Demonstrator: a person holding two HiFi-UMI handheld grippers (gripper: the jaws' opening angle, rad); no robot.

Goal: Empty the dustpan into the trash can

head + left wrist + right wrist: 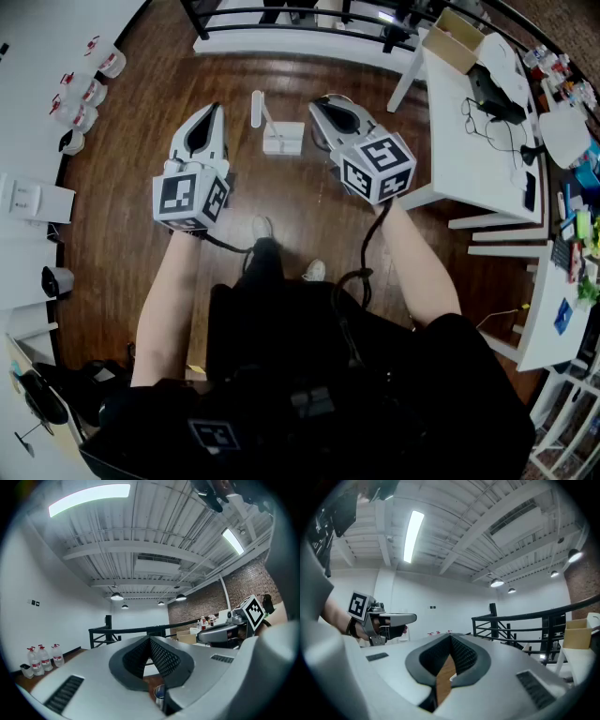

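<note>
dustpan (283,139): white, on wood floor (141,187), handle upright | left tool (213,110), right tool (320,102): pressed together, empty

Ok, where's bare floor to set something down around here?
Bare wood floor lies between the bottles and the left gripper, and between the dustpan and the railing. The white table on the right is cluttered, its legs crowding the floor there.
</note>
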